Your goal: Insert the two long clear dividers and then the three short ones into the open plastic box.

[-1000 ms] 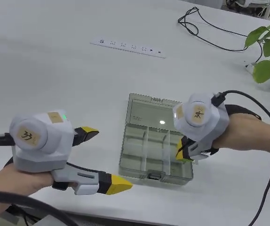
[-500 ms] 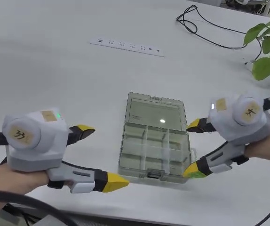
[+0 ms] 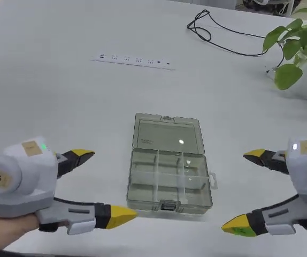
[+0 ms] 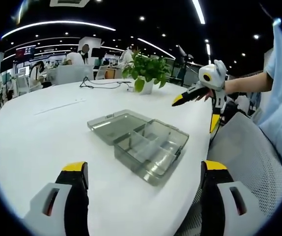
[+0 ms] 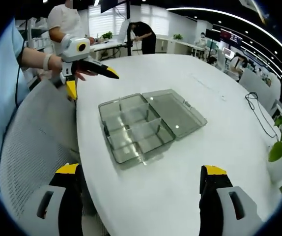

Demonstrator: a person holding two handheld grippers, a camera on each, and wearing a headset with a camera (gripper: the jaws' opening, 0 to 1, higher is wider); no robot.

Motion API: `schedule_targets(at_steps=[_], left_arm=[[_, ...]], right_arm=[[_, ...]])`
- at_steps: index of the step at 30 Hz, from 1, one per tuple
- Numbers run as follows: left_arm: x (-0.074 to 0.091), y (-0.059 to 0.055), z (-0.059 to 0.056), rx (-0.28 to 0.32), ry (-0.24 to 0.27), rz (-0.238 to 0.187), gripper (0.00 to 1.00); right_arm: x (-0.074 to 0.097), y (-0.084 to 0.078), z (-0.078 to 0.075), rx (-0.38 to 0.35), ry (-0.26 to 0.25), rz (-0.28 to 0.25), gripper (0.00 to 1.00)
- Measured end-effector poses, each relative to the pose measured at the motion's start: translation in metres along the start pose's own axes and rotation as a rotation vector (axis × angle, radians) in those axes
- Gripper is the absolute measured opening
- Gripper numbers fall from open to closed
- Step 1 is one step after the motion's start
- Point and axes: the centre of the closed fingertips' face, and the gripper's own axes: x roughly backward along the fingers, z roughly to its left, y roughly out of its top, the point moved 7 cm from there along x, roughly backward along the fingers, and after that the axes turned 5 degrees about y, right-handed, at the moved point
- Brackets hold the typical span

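Observation:
The clear greyish plastic box (image 3: 169, 179) lies open near the table's front edge, its lid (image 3: 168, 134) flat behind it. Clear dividers stand inside it and split the tray into several compartments (image 4: 151, 147) (image 5: 133, 128). My left gripper (image 3: 104, 184) is open to the left of the box, yellow tips pointing right, with nothing between its fingers. My right gripper (image 3: 250, 190) is open to the right of the box, tips pointing left, also holding nothing. Each gripper view looks across the box at the other gripper (image 4: 200, 93) (image 5: 89, 69).
A white power strip (image 3: 133, 60) lies further back on the white table (image 3: 62, 96). A black cable (image 3: 223, 40) curls at the back right beside a potted green plant (image 3: 298, 48). A mesh chair back (image 5: 38, 142) stands at the table's edge.
My right gripper has left the box, where it was over the tray's right side, and drawn back to the right, open. My left gripper has dropped a little to the left. The head camera shifted.

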Motion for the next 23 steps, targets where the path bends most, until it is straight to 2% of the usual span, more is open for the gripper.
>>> schedule_targets(at_steps=[2, 4, 6, 7, 9, 11, 12, 18, 21, 23], left_arm=[[0.002, 0.000, -0.002, 0.006, 0.009, 0.005, 0.99], [0.005, 0.001, -0.004, 0.009, 0.029, 0.003, 1.00], [0.008, 0.006, -0.007, 0.022, 0.035, -0.030, 1.00], [0.007, 0.011, -0.011, 0.006, 0.009, -0.071, 1.00], [0.008, 0.010, -0.013, -0.002, 0.013, -0.056, 1.00], [0.008, 0.012, -0.015, -0.042, 0.017, -0.032, 1.00], [0.008, 0.013, -0.015, -0.042, 0.021, -0.025, 1.00], [0.007, 0.016, -0.008, -0.017, 0.052, -0.047, 1.00], [0.007, 0.016, -0.003, -0.008, 0.046, -0.053, 1.00], [0.008, 0.015, 0.000, -0.012, 0.032, -0.050, 1.00]], right_arm=[[0.005, -0.004, 0.002, -0.064, -0.025, -0.057, 1.00], [0.009, -0.004, 0.001, -0.097, -0.062, -0.120, 1.00], [0.012, -0.005, 0.001, -0.141, -0.090, -0.182, 1.00], [0.012, -0.007, 0.003, -0.186, -0.092, -0.205, 1.00], [0.009, -0.008, 0.008, -0.261, -0.061, -0.222, 1.00], [0.009, -0.003, 0.009, -0.257, -0.088, -0.286, 1.00], [0.010, -0.004, 0.011, -0.272, -0.089, -0.290, 1.00], [0.018, -0.007, 0.019, -0.311, -0.110, -0.296, 1.00], [0.021, -0.008, 0.020, -0.320, -0.137, -0.276, 1.00], [0.024, -0.006, 0.021, -0.348, -0.160, -0.287, 1.00]])
